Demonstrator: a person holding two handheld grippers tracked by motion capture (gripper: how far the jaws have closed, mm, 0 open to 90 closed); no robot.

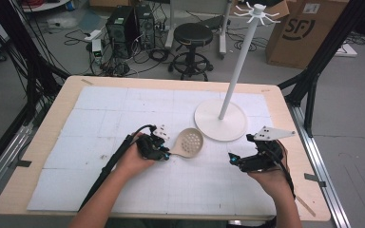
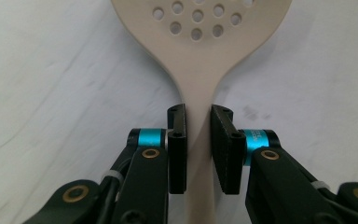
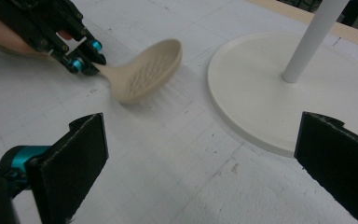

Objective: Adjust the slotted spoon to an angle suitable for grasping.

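The left gripper (image 2: 198,149) is clamping the slotted spoon (image 1: 188,142) by its handle at centre frame; lifting it level is advisable. The right gripper (image 3: 205,163) is waiting, jaws spread.

White hook stand (image 1: 228,95) on the foam-topped table (image 1: 123,109); beyond, black stool (image 1: 193,47), cardboard box (image 1: 304,31), computer towers (image 1: 130,26).

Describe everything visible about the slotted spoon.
The slotted spoon is beige, smooth and plastic-looking, with a round, shallow bowl pierced by round holes, narrowing into a flat handle. It lies on the white table cover, bowl near the stand's round base but apart from it. The left claw is clamped on its handle.
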